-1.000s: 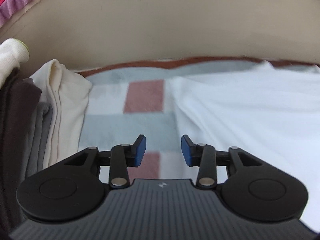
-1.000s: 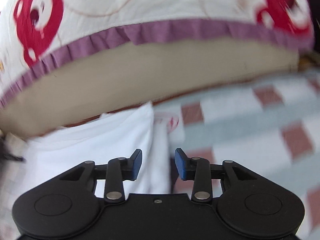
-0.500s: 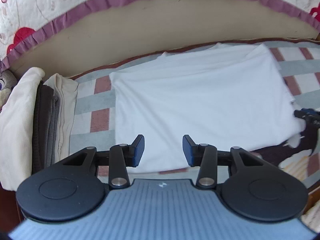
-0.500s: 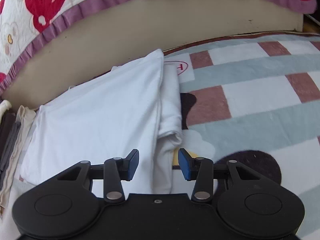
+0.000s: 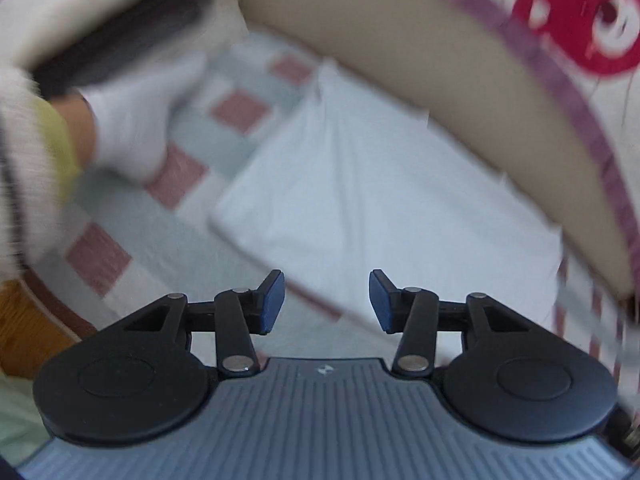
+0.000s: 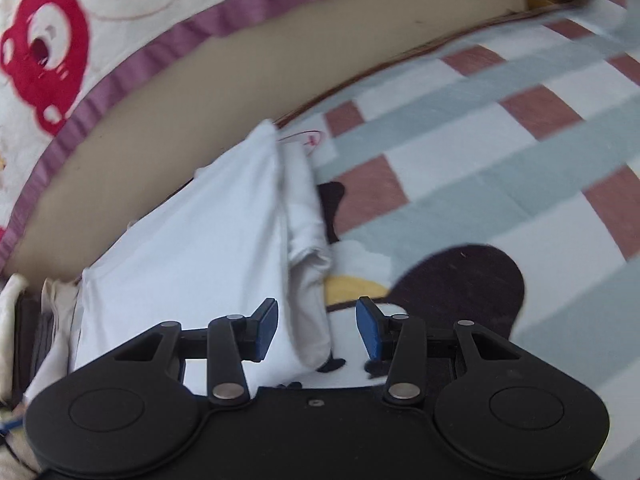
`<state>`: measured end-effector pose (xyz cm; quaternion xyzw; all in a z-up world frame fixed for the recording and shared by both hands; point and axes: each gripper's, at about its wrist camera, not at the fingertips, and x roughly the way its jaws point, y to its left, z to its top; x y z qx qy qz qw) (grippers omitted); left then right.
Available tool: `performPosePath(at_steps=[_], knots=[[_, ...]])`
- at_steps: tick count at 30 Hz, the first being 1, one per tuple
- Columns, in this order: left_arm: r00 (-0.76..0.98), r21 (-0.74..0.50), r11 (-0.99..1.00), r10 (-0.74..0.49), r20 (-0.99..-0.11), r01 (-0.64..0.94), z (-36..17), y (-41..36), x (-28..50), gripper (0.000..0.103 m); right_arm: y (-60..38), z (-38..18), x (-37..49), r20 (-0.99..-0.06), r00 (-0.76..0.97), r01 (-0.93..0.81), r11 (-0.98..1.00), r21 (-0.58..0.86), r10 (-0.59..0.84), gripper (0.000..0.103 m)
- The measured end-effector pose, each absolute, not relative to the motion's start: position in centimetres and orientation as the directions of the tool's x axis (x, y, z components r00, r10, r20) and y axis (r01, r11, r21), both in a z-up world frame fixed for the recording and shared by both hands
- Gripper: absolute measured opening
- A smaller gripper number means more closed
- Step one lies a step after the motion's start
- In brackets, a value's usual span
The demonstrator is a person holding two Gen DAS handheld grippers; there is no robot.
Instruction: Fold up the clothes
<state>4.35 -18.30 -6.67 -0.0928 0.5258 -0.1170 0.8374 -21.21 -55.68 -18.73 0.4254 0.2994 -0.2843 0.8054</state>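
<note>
- Right now, through the left wrist camera, I see my left gripper (image 5: 326, 300) with its jaws opening and nothing between them, only checked blanket (image 5: 188, 268) and the near edge of the white garment (image 5: 360, 208) beyond the tips. The garment lies flat as a rough rectangle against the beige bed edge (image 5: 440, 80). A gloved hand (image 5: 132, 120) shows blurred at the left, with what looks like a stack of folded clothes (image 5: 112, 28) above it; the blur keeps me from telling more.
- Through the right wrist camera, my right gripper (image 6: 316, 328) has its jaws apart and not pressing on anything. The garment's (image 6: 192, 248) folded-in side flap (image 6: 308, 220) runs down between the tips. A pile of folded clothes (image 6: 44, 316) sits just beside the garment's far end.
- I judge this piece partly done: the sides look folded in and it lies as a long panel. Still left, I reckon, are the crosswise fold and stacking it with the others.
</note>
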Motion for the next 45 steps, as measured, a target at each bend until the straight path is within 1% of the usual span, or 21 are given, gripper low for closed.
performPosePath(at_steps=[3,5,7,10,13,16,21,22,23,24,27,28,34,37,38,39,41,42,43,44,45], knots=[[0.401,-0.25,0.964,-0.267,-0.876,0.095,-10.0,-16.6,5.3,0.046,-55.2,-19.2,-21.4,-0.715,0.677,0.712,0.398,0.578,-0.173,0.05],[0.422,-0.172,0.98,-0.199,-0.884,0.101,-11.6,-15.6,5.6,0.046,-54.6,-19.7,-21.2,-0.703,0.696,0.701,0.345,0.624,-0.144,0.054],[0.43,-0.122,0.987,-0.157,-0.889,0.106,-13.0,-14.4,6.1,0.046,-53.8,-20.3,-20.2,-0.725,0.677,0.719,0.324,0.615,-0.126,0.061],[0.405,-0.204,0.977,-0.214,-0.889,0.067,-14.6,-12.6,7.8,0.046,-52.9,-21.7,-19.2,-0.751,0.652,0.746,0.264,0.612,-0.104,0.061],[0.429,-0.314,0.948,-0.301,-0.851,0.042,-15.2,-12.1,8.9,0.046,-51.8,-23.3,-19.1,-0.758,0.644,0.76,0.198,0.619,-0.103,0.061],[0.497,-0.403,0.915,-0.355,-0.792,0.012,-15.5,-11.9,9.4,0.053,-50.6,-23.7,-19.2,-0.737,0.654,0.756,0.175,0.631,-0.17,0.061],[0.502,-0.352,0.936,-0.302,-0.81,-0.005,-17.0,-13.2,10.5,0.055,-50.2,-24.6,-18.4,-0.658,0.69,0.719,0.178,0.672,-0.302,0.061],[0.524,-0.342,0.94,-0.292,-0.8,0.001,-17.1,-13.2,10.4,0.055,-50.2,-24.8,-18.3,-0.64,0.693,0.712,0.178,0.679,-0.332,0.06],[0.543,-0.322,0.947,-0.271,-0.795,0.0,-17.0,-13.1,10.4,0.055,-50.3,-24.9,-18.1,-0.626,0.692,0.71,0.185,0.679,-0.359,0.053],[0.556,-0.287,0.958,-0.233,-0.798,-0.01,-16.9,-13.1,10.4,0.055,-50.4,-24.7,-17.9,-0.626,0.683,0.722,0.215,0.658,-0.376,0.005],[0.578,-0.226,0.973,-0.159,-0.801,-0.046,-16.6,-12.2,10.3,0.053,-49.8,-22.4,-18.0,-0.594,0.669,0.739,0.311,0.598,-0.447,0.007],[0.571,-0.241,0.969,-0.165,-0.804,-0.06,-16.7,-11.6,10.5,0.053,-49.5,-21.7,-18.0,-0.583,0.668,0.74,0.332,0.585,-0.462,0.007],[0.51,-0.33,0.942,-0.253,-0.822,-0.065,-17.1,-12.3,11.4,0.055,-49.0,-21.6,-16.7,-0.641,0.608,0.793,0.384,0.473,-0.468,0.007],[0.516,-0.345,0.938,-0.281,-0.809,-0.029,-17.5,-13.6,12.0,0.064,-49.4,-21.9,-17.4,-0.637,0.626,0.78,0.358,0.514,-0.449,0.01],[0.524,-0.339,0.941,-0.282,-0.804,-0.014,-17.6,-14.1,12.2,0.07,-49.5,-22.0,-17.6,-0.636,0.633,0.774,0.34,0.534,-0.441,0.011],[0.538,-0.334,0.943,-0.283,-0.794,0.004,-17.7,-14.5,12.3,0.075,-49.5,-22.0,-17.7,-0.636,0.637,0.77,0.323,0.55,-0.436,0.015],[0.568,-0.293,0.955,-0.265,-0.779,0.043,-18.0,-15.6,12.7,0.076,-49.5,-22.4,-17.9,-0.636,0.646,0.761,0.294,0.578,-0.423,0.016],[0.583,-0.264,0.963,-0.248,-0.773,0.06,-18.2,-16.2,12.8,0.073,-49.5,-22.7,-17.9,-0.636,0.65,0.757,0.281,0.59,-0.416,0.017],[0.598,-0.233,0.97,-0.229,-0.768,0.071,-18.2,-16.7,12.8,0.065,-49.5,-23.0,-17.9,-0.637,0.655,0.752,0.268,0.603,-0.406,0.021],[0.607,-0.207,0.975,-0.215,-0.765,0.085,-18.2,-17.1,12.9,0.027,-49.5,-23.4,-17.7,-0.641,0.659,0.748,0.258,0.611,-0.392,0.027],[0.603,-0.211,0.973,-0.226,-0.765,0.097,-18.2,-17.3,13.0,0.012,-49.6,-23.8,-17.4,-0.648,0.659,0.749,0.258,0.61,-0.383,0.039]])
